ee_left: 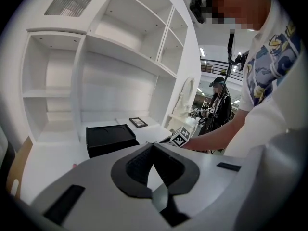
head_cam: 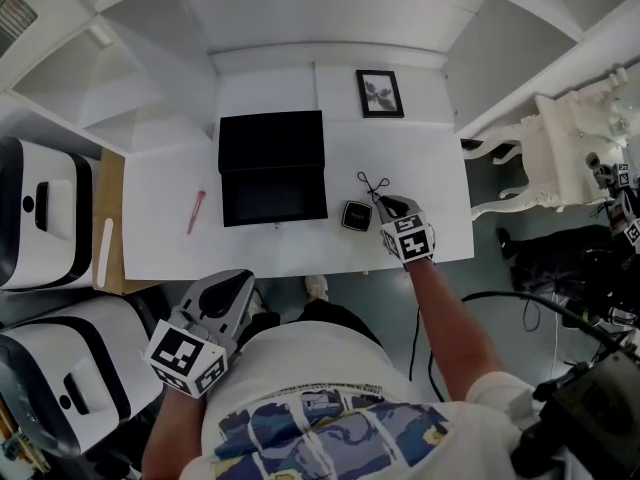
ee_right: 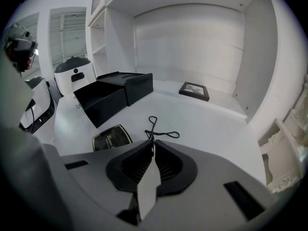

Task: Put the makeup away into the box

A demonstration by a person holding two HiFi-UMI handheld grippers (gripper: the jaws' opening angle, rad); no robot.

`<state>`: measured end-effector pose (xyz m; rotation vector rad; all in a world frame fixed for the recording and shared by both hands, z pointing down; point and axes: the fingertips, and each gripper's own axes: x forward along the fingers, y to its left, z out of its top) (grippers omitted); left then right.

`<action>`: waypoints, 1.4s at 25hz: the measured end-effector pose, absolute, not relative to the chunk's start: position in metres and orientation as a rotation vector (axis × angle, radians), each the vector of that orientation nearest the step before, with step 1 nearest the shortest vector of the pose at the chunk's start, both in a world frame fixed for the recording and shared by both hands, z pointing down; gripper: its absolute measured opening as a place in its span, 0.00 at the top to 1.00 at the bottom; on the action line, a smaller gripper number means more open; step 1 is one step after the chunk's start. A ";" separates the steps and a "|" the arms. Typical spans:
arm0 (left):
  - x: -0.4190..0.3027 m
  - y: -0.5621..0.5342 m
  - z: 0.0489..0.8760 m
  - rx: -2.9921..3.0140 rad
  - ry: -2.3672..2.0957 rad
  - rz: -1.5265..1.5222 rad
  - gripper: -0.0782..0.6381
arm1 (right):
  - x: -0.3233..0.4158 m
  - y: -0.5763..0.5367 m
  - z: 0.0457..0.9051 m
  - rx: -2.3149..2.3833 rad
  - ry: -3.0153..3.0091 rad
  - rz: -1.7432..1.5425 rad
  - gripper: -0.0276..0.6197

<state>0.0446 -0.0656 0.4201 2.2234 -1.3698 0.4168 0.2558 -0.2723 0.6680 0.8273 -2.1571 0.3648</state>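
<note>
An open black box stands mid-table with its lid folded back; it also shows in the right gripper view and the left gripper view. A pink makeup stick lies left of it. A black compact lies to its right. Beside the compact lies a black wire eyelash curler. My right gripper is down on the table, jaws shut on the curler's near end. My left gripper hangs shut and empty off the table's front edge.
A framed picture stands at the back of the white table. White shelves rise behind. Two white-and-black machines sit at the left, a cardboard sheet beside the table, ornate white furniture at the right. Another person stands far off.
</note>
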 end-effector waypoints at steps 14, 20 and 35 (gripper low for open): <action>0.024 -0.052 0.416 2.233 -1.370 0.373 0.87 | 0.266 -0.269 0.643 0.906 -2.135 0.348 0.91; 0.017 -0.048 0.415 2.247 -1.353 0.348 0.87 | 0.259 -0.266 0.617 0.908 -2.152 0.319 0.91; -0.004 -0.035 0.406 2.278 -1.364 0.296 0.87 | 0.188 -0.238 0.558 0.772 -2.255 0.197 0.91</action>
